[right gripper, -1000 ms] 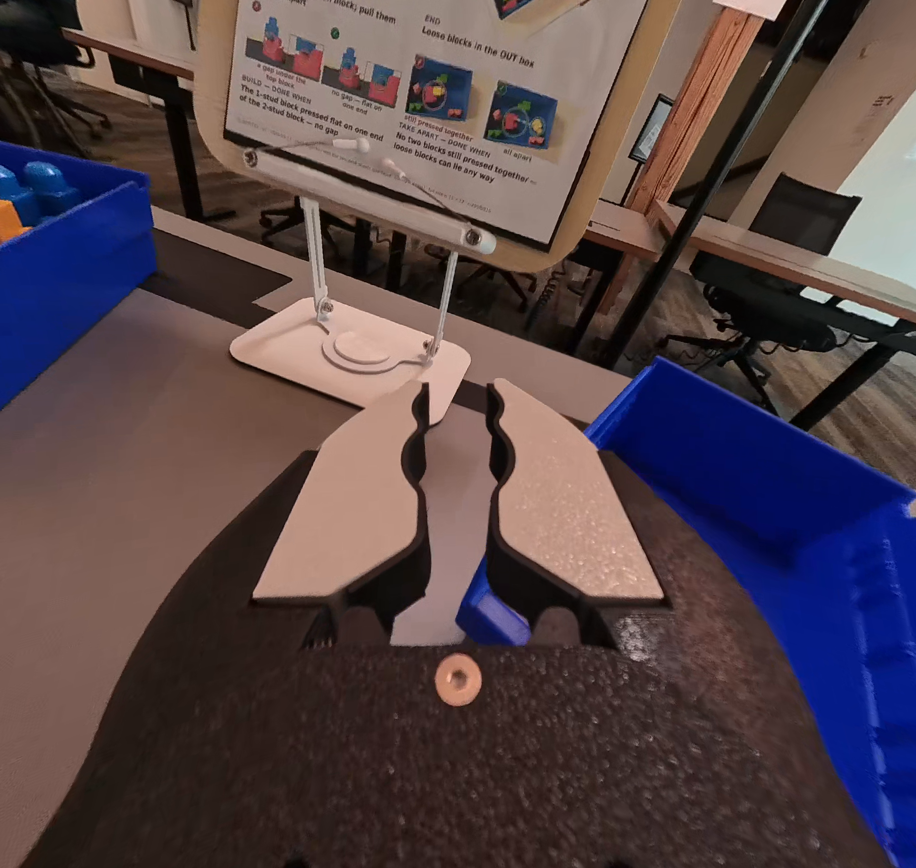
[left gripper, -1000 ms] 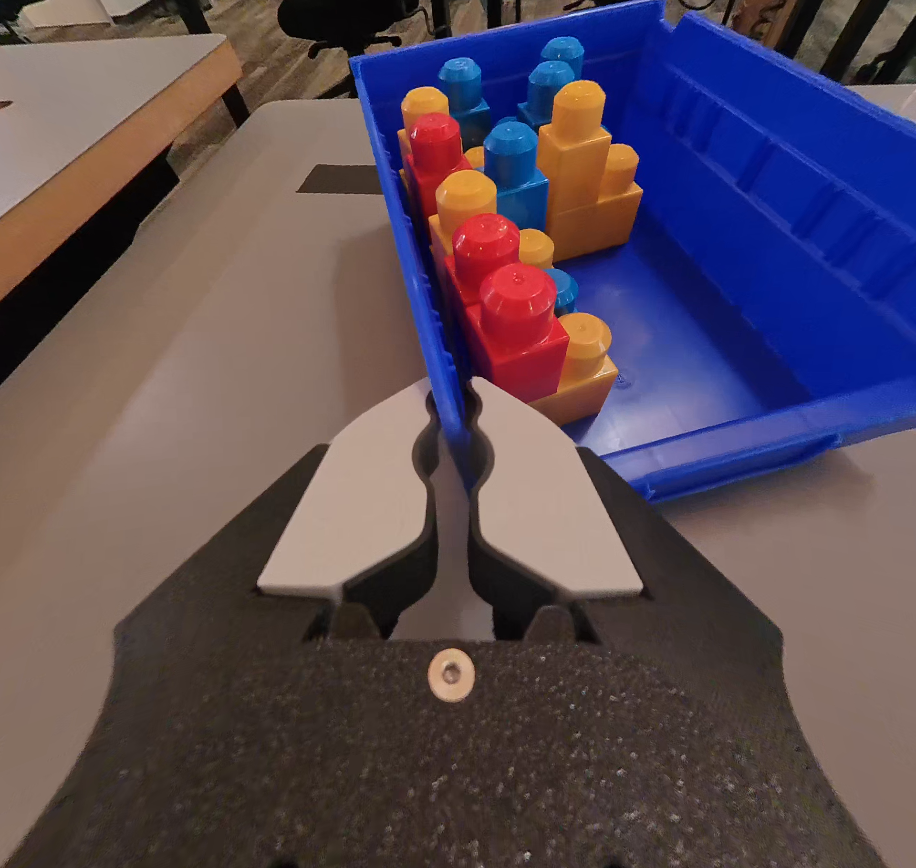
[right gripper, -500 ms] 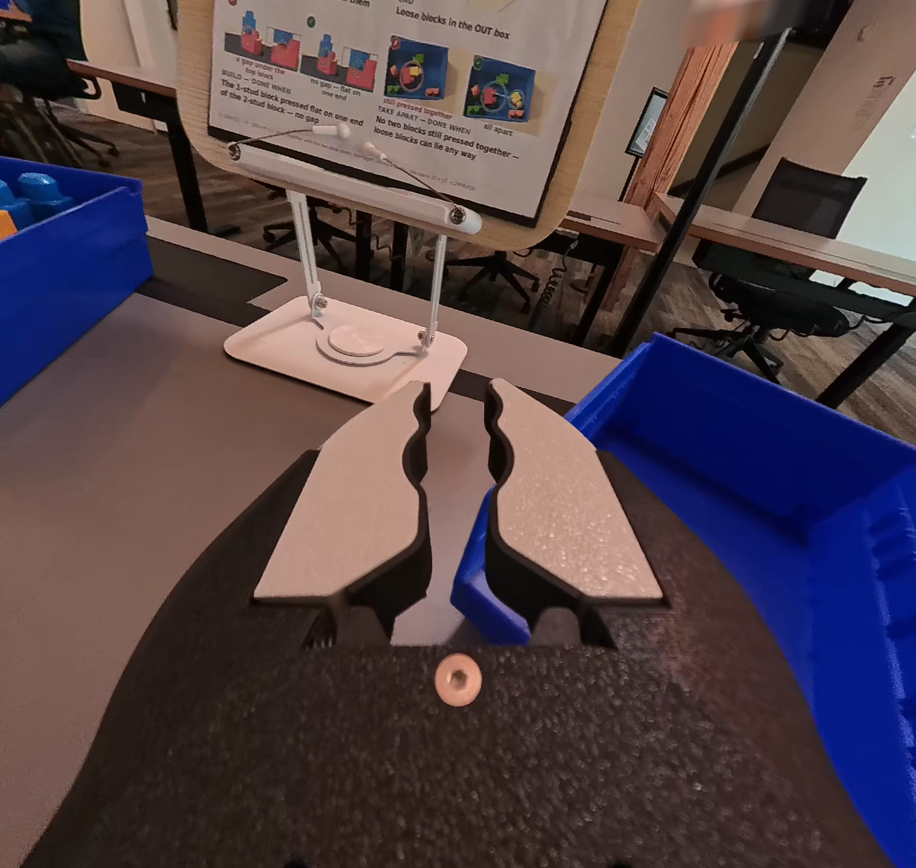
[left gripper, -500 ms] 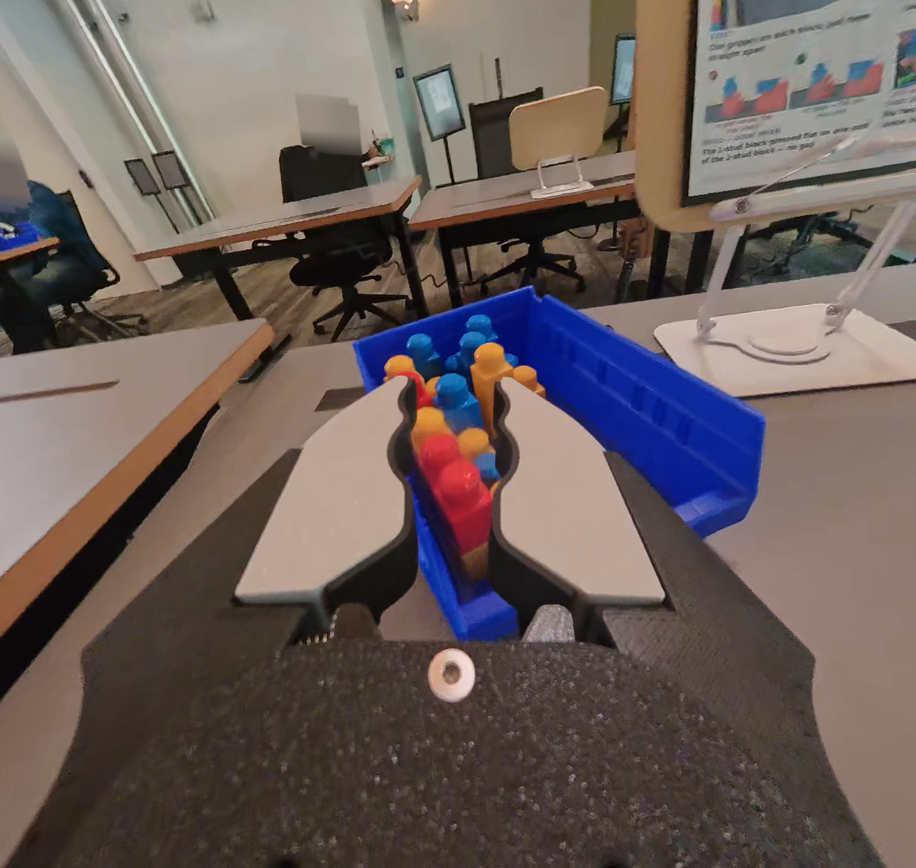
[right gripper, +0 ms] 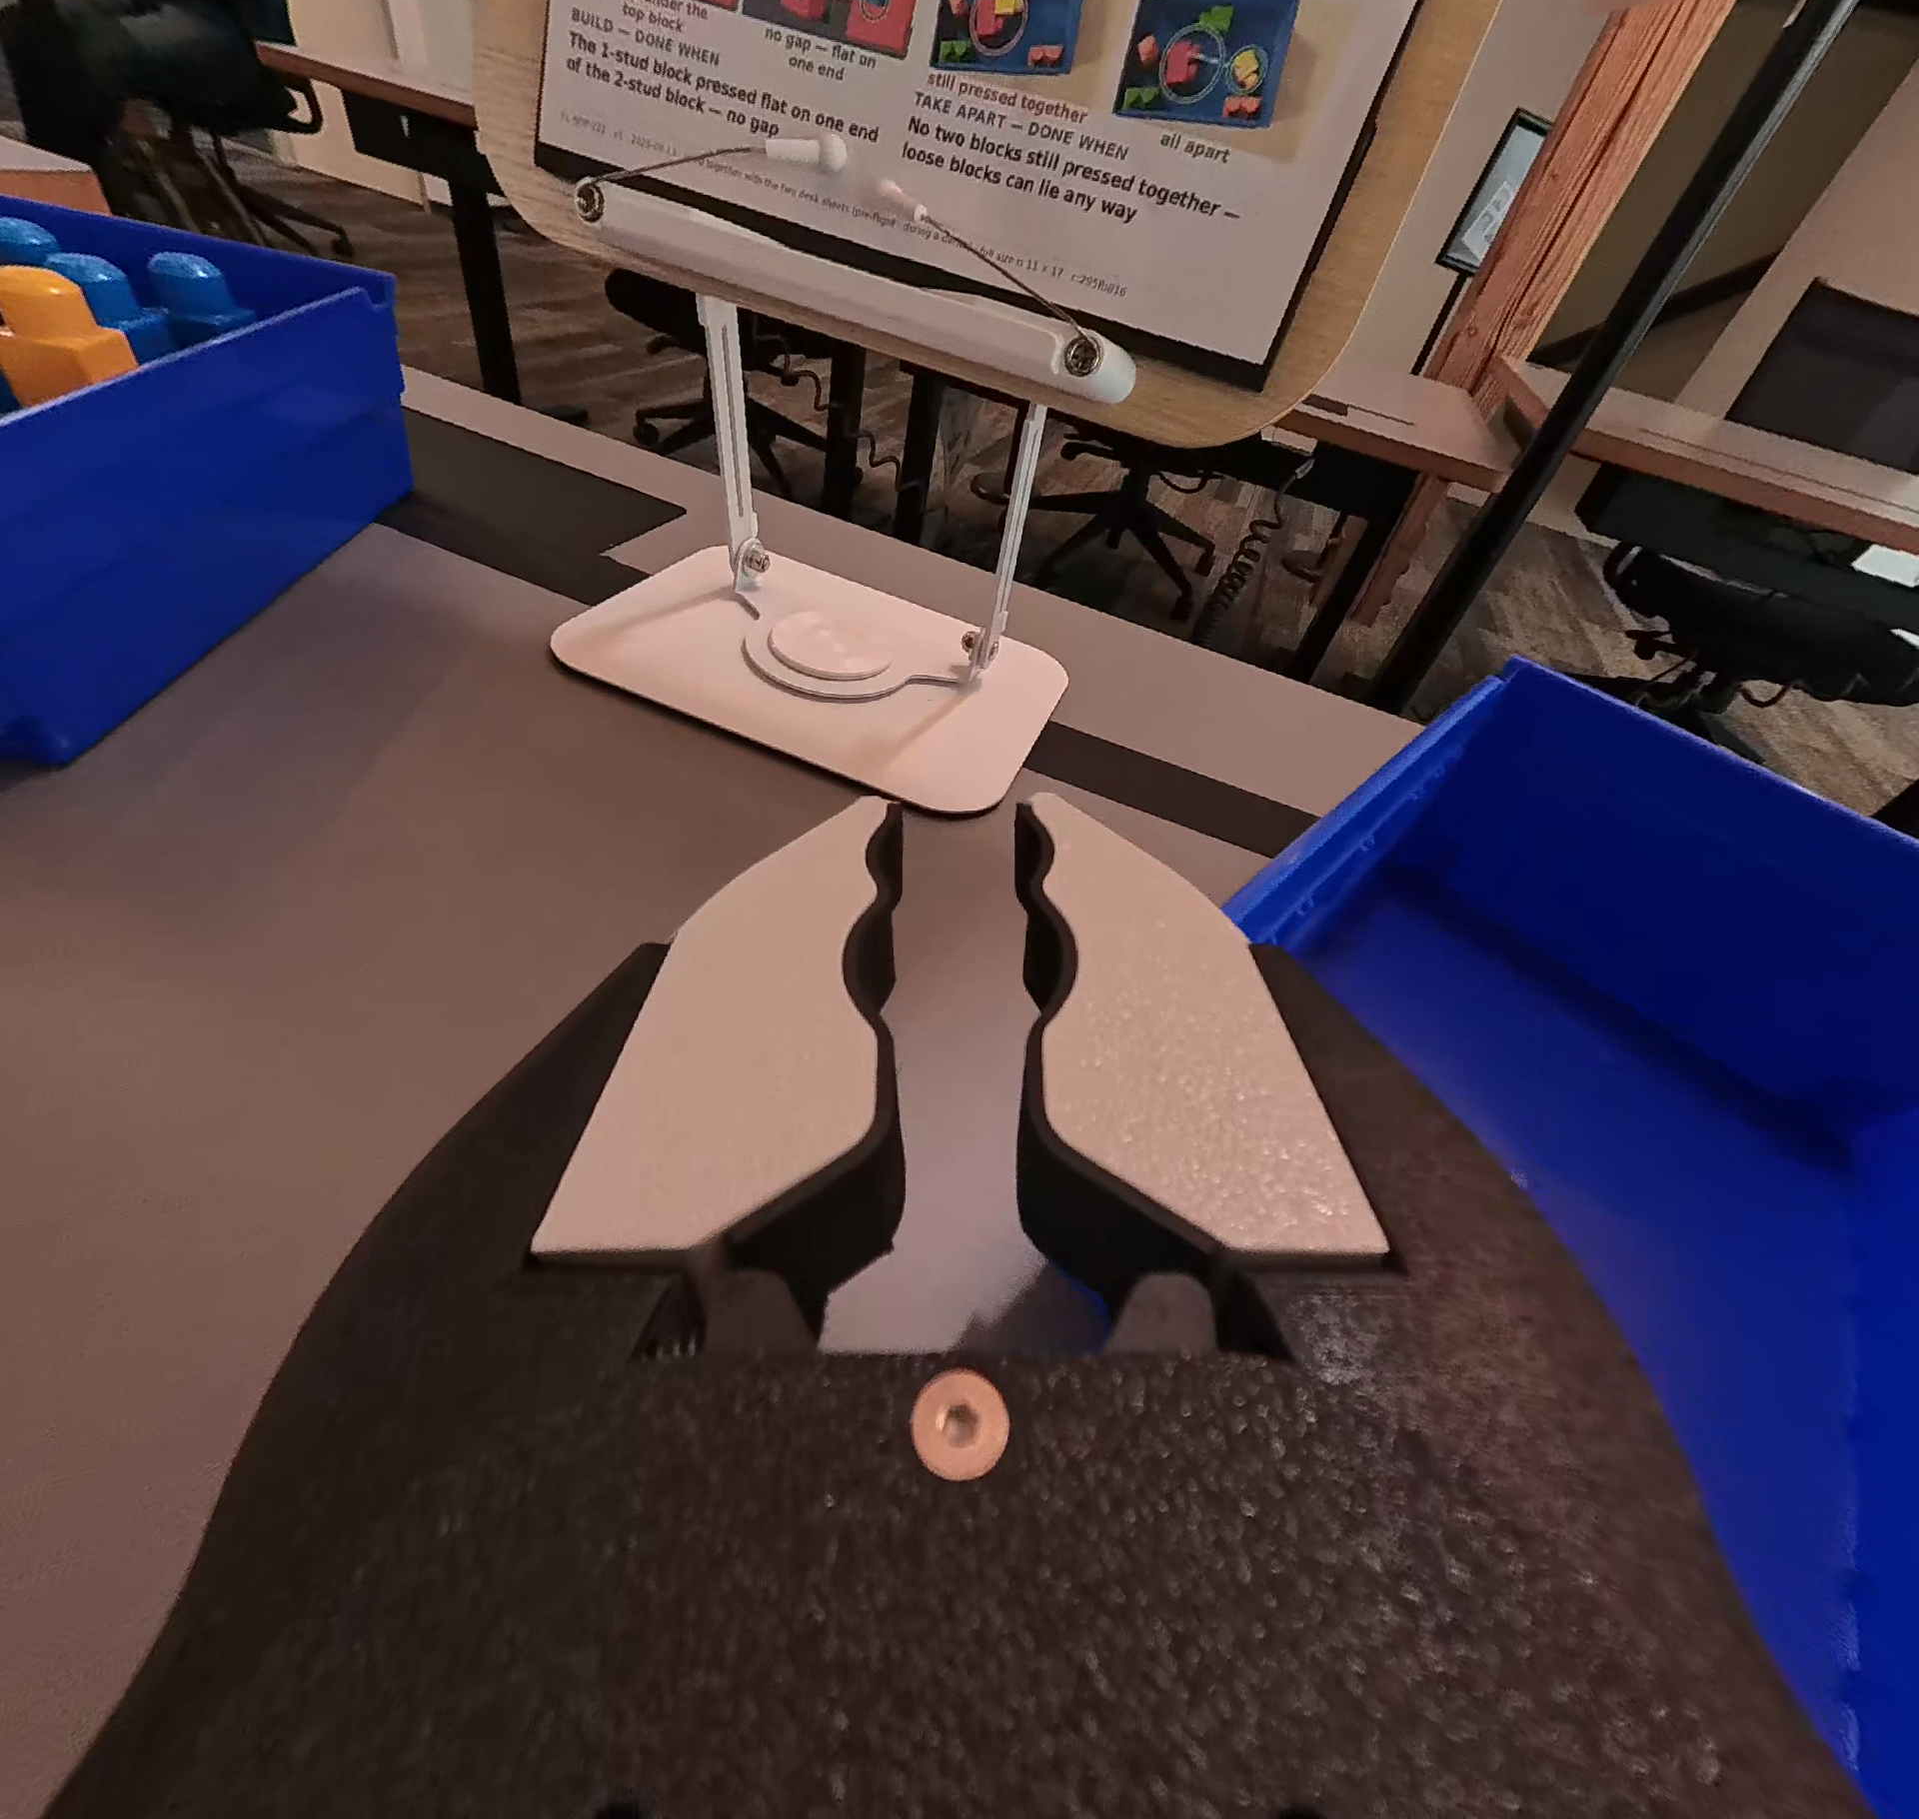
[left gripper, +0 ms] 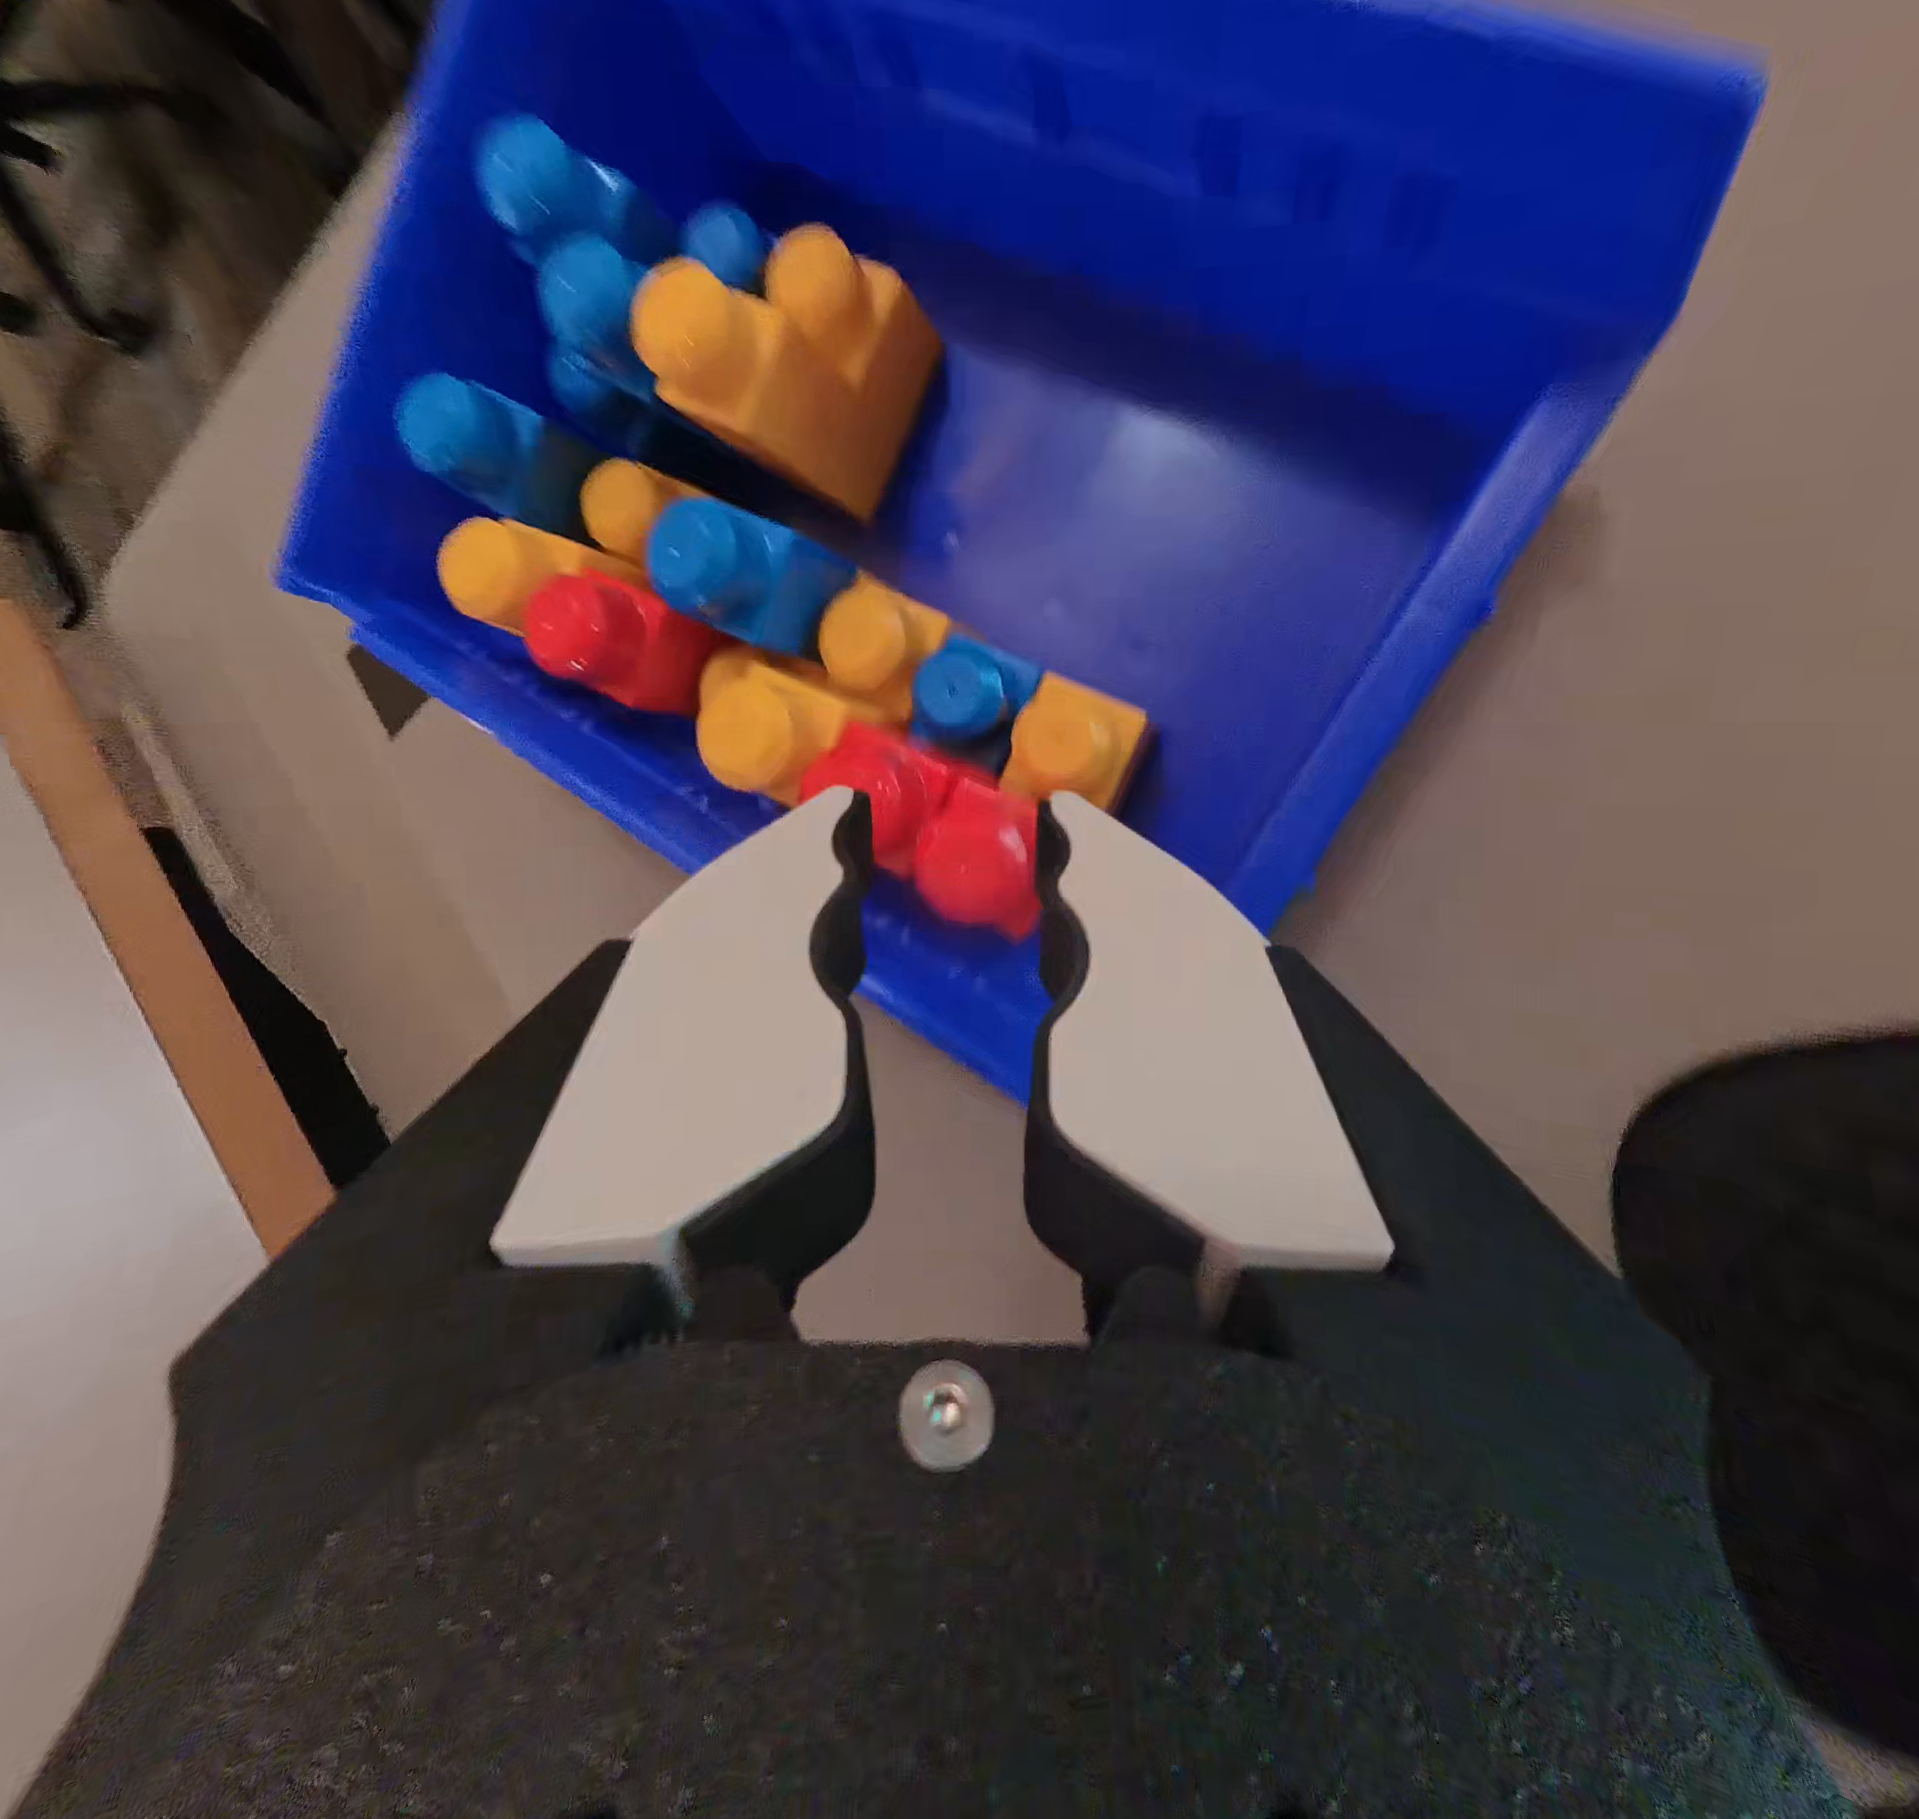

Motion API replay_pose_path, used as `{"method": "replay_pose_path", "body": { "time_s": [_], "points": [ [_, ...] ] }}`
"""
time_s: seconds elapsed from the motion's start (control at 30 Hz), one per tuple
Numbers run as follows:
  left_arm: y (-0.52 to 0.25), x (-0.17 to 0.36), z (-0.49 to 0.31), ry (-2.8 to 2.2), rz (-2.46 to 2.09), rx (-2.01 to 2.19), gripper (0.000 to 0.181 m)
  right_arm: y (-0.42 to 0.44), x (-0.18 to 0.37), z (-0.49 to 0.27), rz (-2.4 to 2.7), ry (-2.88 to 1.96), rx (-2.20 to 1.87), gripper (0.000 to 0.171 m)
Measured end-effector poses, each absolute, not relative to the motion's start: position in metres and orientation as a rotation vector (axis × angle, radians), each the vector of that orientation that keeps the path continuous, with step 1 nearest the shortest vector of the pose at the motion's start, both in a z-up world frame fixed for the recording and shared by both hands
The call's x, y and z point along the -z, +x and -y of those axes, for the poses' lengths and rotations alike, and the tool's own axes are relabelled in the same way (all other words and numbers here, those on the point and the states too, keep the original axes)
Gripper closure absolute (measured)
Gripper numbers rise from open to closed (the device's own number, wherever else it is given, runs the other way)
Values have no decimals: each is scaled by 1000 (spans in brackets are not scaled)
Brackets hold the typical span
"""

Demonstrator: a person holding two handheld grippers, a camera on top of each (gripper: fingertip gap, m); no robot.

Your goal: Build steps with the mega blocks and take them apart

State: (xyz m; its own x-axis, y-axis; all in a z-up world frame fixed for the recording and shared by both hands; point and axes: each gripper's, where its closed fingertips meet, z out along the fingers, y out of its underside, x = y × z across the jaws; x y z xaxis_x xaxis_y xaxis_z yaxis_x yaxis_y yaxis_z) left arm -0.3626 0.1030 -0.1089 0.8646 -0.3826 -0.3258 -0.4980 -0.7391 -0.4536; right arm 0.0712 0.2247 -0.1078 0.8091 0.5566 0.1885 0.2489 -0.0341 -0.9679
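Note:
In the left wrist view a blue bin [left gripper: 1402, 689] holds several stepped pairs of red, yellow and blue mega blocks along its left side. My left gripper [left gripper: 947, 809] is open and empty, above the bin's near wall, with a red block step [left gripper: 935, 835] showing between its fingertips. The picture is blurred. In the right wrist view my right gripper [right gripper: 955, 809] is open and empty above the grey table. An empty blue bin [right gripper: 1620, 990] lies to its right. The block bin [right gripper: 197, 482] stands at the far left.
A white stand [right gripper: 820, 668] holding an instruction board [right gripper: 935, 87] stands just past my right gripper. A dark rounded shape [left gripper: 1786, 1354] shows at the right edge of the left wrist view. Another table [left gripper: 93, 938] is to the left across a gap. There is about 45 cm between the tips of the two grippers.
My left gripper has tipped from a level look across the room to a steep look down over the block bin. My right gripper has shifted slightly and stays open.

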Motion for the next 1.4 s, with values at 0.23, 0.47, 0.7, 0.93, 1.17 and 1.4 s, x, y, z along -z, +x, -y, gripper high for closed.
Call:
{"method": "replay_pose_path", "body": {
  "time_s": [0.23,0.47,0.7,0.93,1.17,1.4],
  "points": [
    [-374,136,-74,-2751,-996,-238,148,71,106,-224,634,-1613,-295,151],
    [-376,150,-81,-2778,-1117,-279,140,70,108,-224,634,-1617,-296,151],
    [-379,160,-86,-2792,-1127,-303,142,69,110,-223,639,-1622,-299,151],
    [-378,164,-93,-2762,-1115,-295,146,67,111,-223,646,-1625,-304,151],
    [-372,168,-96,-2711,-1215,-368,143,66,113,-222,655,-1629,-305,151],
    [-369,151,-94,-2655,-1250,-404,145,67,112,-222,653,-1625,-305,151]
  ]
}}
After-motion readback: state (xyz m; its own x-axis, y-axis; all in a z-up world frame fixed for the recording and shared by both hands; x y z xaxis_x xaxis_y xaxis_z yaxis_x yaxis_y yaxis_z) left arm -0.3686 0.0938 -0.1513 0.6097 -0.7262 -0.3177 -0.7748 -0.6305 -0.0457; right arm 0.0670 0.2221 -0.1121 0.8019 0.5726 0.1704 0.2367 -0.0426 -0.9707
